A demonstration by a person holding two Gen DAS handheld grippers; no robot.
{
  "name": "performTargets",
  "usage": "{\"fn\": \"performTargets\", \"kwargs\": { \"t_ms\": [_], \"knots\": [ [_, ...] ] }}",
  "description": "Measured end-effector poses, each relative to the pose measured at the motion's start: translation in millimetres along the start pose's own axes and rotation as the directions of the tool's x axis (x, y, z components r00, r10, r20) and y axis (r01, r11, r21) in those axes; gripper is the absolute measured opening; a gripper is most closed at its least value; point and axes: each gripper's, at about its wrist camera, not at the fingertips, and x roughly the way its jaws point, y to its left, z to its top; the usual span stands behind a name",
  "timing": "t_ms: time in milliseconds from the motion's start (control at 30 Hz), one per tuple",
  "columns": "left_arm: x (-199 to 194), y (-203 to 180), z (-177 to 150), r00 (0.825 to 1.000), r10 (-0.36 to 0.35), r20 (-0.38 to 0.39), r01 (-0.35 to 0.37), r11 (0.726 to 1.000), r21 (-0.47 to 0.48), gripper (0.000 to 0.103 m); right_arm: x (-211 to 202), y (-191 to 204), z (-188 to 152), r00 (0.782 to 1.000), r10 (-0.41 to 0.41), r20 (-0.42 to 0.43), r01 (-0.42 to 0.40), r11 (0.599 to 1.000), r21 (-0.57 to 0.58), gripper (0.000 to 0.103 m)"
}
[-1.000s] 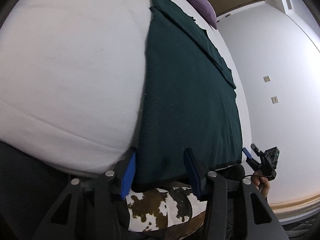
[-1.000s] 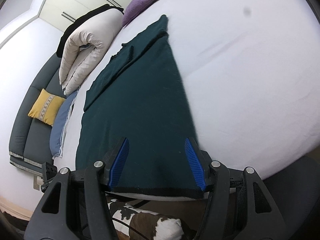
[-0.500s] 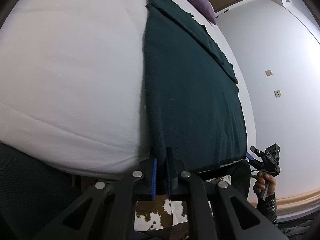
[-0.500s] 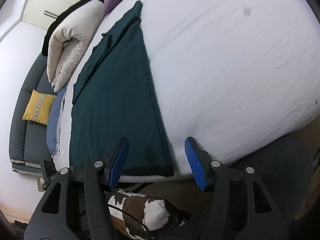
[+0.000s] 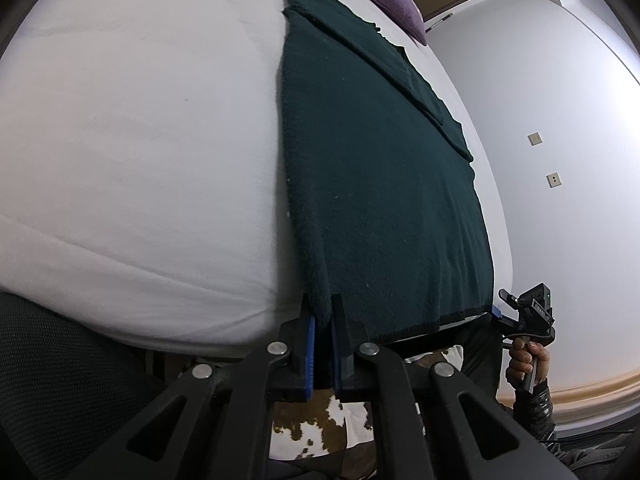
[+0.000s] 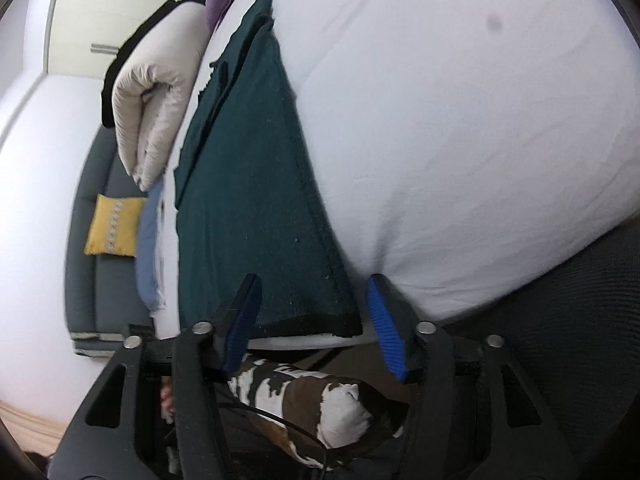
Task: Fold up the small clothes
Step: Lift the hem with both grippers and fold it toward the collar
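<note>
A dark green knit garment (image 5: 380, 184) lies flat on the white bed (image 5: 140, 140), its black hem at the near edge; it also shows in the right wrist view (image 6: 248, 200). My left gripper (image 5: 323, 320) is shut on the garment's near left hem corner. My right gripper (image 6: 314, 312) is open, its blue-padded jaws on either side of the near right hem corner, not closed on it. The right gripper also shows in the left wrist view (image 5: 520, 312), at the hem's right end.
A purple pillow (image 5: 392, 4) lies at the bed's far end. A rolled white duvet (image 6: 156, 92), a grey sofa (image 6: 84, 240) with a yellow cushion (image 6: 114, 224) and a blue cloth (image 6: 148, 248) lie left. A cow-print cushion (image 6: 312, 400) sits below the bed edge.
My left gripper closed on the left hem corner. My right gripper, still open, shifted right along the hem to the right corner.
</note>
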Motion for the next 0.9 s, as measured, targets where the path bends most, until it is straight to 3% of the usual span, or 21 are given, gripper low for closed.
{"fn": "performTargets", "kwargs": {
  "t_ms": [167, 333, 467, 567, 767, 900],
  "knots": [
    [0, 0, -1, 1.0, 0.0, 0.002, 0.0, 1.0, 0.001, 0.007, 1, -6, 0, 1.0, 0.022, -0.006, -0.022, 1.0, 0.012, 0.028],
    [0, 0, -1, 1.0, 0.001, 0.001, -0.001, 1.0, 0.003, 0.007, 9, 1, 2, 0.999, 0.025, -0.019, -0.026, 1.0, -0.004, 0.027],
    [-1, -1, -1, 1.0, 0.002, 0.003, -0.002, 1.0, 0.009, 0.007, 7, 3, 1, 1.0, -0.002, -0.014, 0.001, 1.0, -0.022, 0.008],
    [-3, -3, -1, 1.0, -0.004, 0.011, 0.003, 1.0, 0.014, 0.006, 3, 12, 2, 1.0, -0.002, 0.01, 0.002, 0.999, -0.055, 0.007],
    [-20, -10, 5, 0.992, -0.113, 0.063, 0.113, 0.994, 0.005, 0.006, -14, 39, 10, 0.994, 0.088, 0.066, -0.082, 0.992, -0.098, 0.007],
    [-38, -9, 12, 0.971, -0.208, 0.121, 0.213, 0.977, -0.029, 0.006, -21, 57, 21, 0.984, 0.153, 0.09, -0.142, 0.983, -0.116, 0.007]
  ]
}}
